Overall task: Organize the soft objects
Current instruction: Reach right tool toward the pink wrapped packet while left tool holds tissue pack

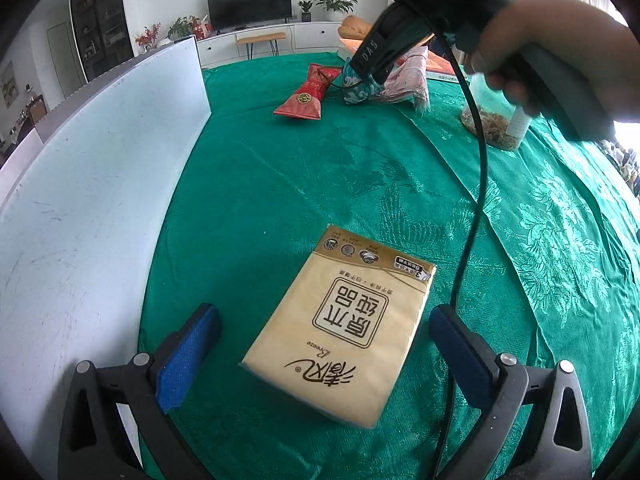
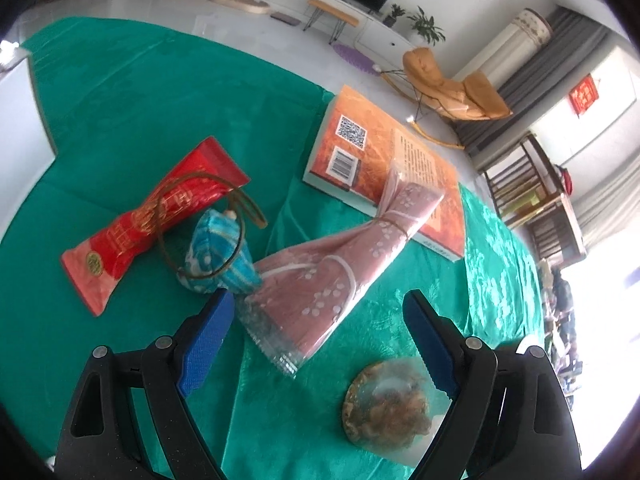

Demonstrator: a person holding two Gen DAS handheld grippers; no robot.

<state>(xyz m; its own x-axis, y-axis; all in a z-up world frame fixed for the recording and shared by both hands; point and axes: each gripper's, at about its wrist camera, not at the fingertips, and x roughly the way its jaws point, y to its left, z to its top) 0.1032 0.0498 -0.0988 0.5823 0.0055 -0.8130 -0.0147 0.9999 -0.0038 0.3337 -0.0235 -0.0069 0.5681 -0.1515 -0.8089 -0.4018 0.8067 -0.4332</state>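
Note:
A tan tissue pack [image 1: 340, 328] lies on the green tablecloth [image 1: 360, 184] between the fingers of my open left gripper [image 1: 325, 322], untouched. My open right gripper [image 2: 318, 316] hovers over a pink flowered pouch [image 2: 320, 280] in clear wrap, which leans on an orange book [image 2: 384, 148]. A teal pouch [image 2: 222, 258] with a cord loop and a red packet [image 2: 156, 220] lie left of it. The left wrist view shows the right gripper [image 1: 366, 74] above these pouches [image 1: 404, 80] and the red packet [image 1: 306, 94].
A white board [image 1: 100, 184] stands along the table's left side. A clear jar of dried bits [image 2: 390, 404] stands under the right gripper's right finger; it also shows in the left wrist view [image 1: 494, 120]. A black cable [image 1: 478, 184] hangs from the right gripper.

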